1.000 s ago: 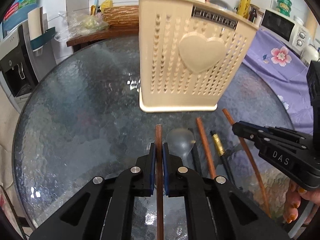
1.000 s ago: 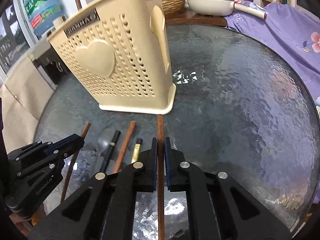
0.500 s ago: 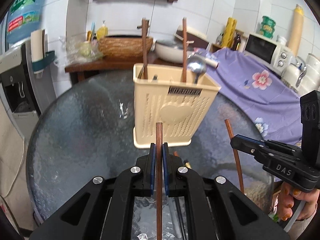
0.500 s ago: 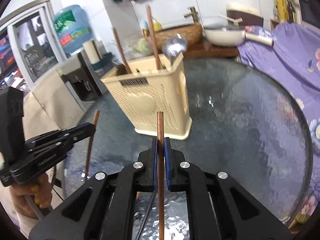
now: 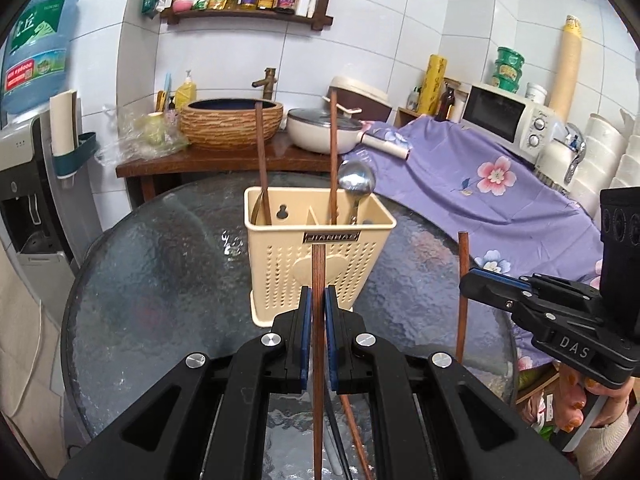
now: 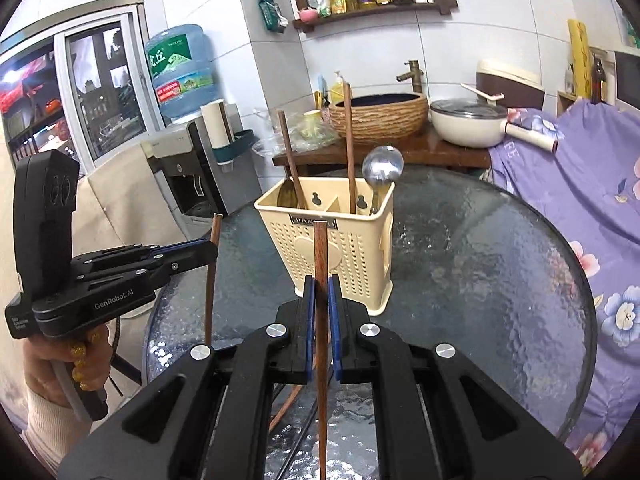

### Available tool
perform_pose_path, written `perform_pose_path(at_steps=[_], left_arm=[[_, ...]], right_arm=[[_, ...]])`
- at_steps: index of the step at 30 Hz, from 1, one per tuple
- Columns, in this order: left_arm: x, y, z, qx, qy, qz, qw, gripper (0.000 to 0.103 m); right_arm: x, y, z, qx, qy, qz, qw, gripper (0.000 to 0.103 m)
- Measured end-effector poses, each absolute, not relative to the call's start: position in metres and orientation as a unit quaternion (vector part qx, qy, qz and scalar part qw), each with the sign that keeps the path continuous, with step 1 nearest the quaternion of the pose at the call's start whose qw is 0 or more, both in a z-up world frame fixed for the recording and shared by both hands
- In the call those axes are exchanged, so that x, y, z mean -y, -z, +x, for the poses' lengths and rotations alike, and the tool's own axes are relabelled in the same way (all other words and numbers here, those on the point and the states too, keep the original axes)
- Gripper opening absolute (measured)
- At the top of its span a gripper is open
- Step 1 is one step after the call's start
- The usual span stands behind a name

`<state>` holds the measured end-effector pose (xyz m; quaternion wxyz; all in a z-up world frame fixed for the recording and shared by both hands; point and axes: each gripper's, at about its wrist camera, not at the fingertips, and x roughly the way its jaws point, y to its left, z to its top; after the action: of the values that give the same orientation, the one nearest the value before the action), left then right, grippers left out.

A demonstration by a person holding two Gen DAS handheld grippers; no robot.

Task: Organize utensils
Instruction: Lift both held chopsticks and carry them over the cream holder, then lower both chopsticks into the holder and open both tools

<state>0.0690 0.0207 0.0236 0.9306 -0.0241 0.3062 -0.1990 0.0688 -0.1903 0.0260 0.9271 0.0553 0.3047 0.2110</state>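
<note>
Bench (image 5: pixel 160 300): textured glossy glass. Utensil holder (image 5: pixel 280 268): perforated matt cream plastic. Chopsticks (image 5: pixel 319 280): smooth brown wood. Spoon (image 5: pixel 356 178): polished metal.

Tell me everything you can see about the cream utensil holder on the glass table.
The utensil holder is cream plastic, rectangular, narrowing toward the base, its walls perforated with small holes. A raised heart and a small nameplate mark the front. Dividers split it into compartments, and the back wall has keyhole hanging slots. It stands upright on the round glass table. Two wooden handles and a metal spoon stick up from it. Neither gripper touches it.
</note>
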Motion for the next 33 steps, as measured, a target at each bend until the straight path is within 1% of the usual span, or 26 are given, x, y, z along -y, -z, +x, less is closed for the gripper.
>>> perform_pose_path(at_steps=[21, 33], left_arm=[[-0.018, -0.069, 0.075, -0.271, 0.238, -0.018, 0.932, 0.006], [-0.027, -0.119, 0.081, -0.228, 0.257, -0.034, 0.938, 0.006]], right_arm=[[0.184, -0.076, 0.071, -0.282, -0.237, 0.023, 0.929, 0.007], [0.178, -0.131, 0.091, -0.265, -0.24, 0.005, 0.934, 0.007]])
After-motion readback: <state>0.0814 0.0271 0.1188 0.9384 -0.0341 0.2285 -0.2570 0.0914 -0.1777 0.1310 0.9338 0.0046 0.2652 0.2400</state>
